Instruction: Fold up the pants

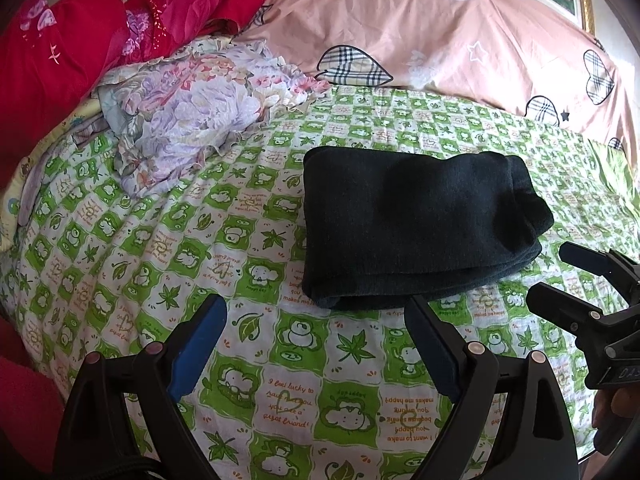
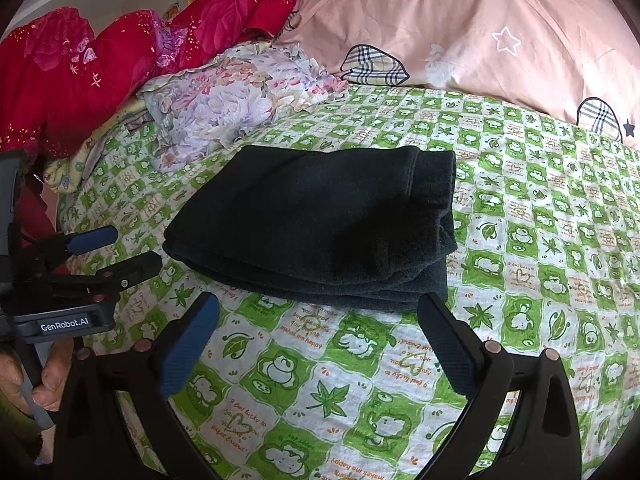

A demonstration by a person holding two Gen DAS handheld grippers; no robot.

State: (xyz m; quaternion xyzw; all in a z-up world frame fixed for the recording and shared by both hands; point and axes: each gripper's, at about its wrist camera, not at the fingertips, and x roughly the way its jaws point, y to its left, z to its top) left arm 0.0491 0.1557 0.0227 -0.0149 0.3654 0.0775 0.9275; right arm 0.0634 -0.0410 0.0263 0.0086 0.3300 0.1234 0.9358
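The dark pants (image 1: 412, 224) lie folded into a thick rectangular stack on the green-and-white patterned bed sheet (image 1: 280, 384); they also show in the right wrist view (image 2: 320, 228). My left gripper (image 1: 316, 312) is open and empty, just in front of the stack's near edge. It also shows at the left of the right wrist view (image 2: 128, 252). My right gripper (image 2: 320, 312) is open and empty, just in front of the stack. It also shows at the right edge of the left wrist view (image 1: 556, 276).
A crumpled floral cloth (image 1: 192, 120) lies behind and left of the pants. Red bedding (image 1: 80, 52) is piled at the far left. A pink quilt with plaid hearts (image 1: 440, 40) runs along the back. The sheet (image 2: 540, 240) extends to the right of the pants.
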